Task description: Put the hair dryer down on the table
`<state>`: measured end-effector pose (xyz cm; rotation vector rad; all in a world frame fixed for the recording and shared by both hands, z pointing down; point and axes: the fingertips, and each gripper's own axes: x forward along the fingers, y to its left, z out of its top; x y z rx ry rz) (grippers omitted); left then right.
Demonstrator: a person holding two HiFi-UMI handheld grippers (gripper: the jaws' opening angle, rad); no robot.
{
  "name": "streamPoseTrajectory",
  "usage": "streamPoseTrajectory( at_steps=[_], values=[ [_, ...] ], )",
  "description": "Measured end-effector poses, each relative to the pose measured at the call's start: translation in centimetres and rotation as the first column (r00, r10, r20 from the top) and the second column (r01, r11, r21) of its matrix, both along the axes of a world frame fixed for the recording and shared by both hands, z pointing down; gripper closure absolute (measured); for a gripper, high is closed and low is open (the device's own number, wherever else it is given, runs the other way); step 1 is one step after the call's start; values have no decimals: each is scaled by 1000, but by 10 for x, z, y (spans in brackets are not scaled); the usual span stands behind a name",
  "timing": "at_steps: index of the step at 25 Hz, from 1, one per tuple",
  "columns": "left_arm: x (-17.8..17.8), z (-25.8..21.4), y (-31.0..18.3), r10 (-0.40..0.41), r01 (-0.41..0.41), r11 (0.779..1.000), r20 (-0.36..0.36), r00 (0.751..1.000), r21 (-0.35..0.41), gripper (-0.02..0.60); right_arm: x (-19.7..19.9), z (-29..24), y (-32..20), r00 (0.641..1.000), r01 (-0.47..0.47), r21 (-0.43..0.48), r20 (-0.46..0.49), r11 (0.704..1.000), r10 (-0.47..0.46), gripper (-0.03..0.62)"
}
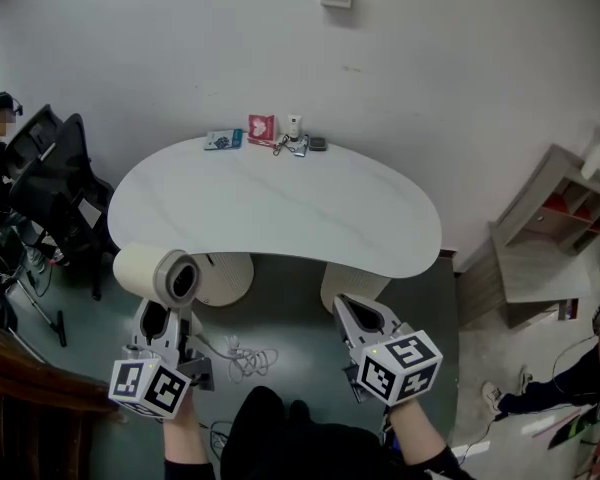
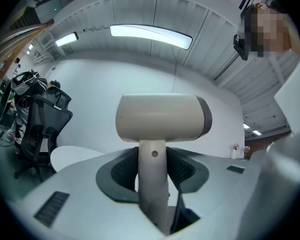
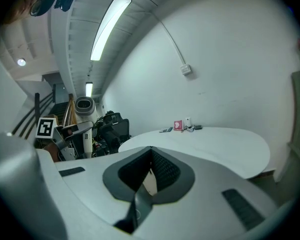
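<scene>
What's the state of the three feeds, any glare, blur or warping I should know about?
Head view: evenly lit, sharp across the table. Left gripper view: heavy fisheye, dark corners, ceiling light glaring, hair dryer crisp. Right gripper view: same fisheye, light strip bright, no blur.

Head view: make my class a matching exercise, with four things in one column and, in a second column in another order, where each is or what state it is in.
1. hair dryer
2. red box
3. black chairs
4. right gripper

A. shut, with nothing in it
B. at the far edge of the table, by the wall
C. on the floor, left of the table
D. held by its handle in the left gripper, off the table

Pairs: 1-D, 2-B, 3-C, 4-A.
</scene>
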<state>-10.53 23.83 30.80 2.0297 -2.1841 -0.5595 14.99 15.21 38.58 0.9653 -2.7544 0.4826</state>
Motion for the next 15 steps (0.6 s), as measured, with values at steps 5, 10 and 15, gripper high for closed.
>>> streamPoseTrajectory(
  at_steps=[5, 10, 15],
  values=[
    [-8, -8, -16, -22, 22, 1000, 16, 1000, -3, 411, 1, -2, -15, 1000, -10, 8, -4, 1000, 10, 589],
    [-16, -16, -37, -22, 22, 1000, 17, 1000, -2, 411, 2, -2, -38, 998, -55, -6, 16, 998, 55, 589],
    [-34, -26, -61, -12, 11, 1000, 21, 1000, 17, 411, -13, -3, -63, 998, -68, -4, 18, 998, 68, 589]
  ],
)
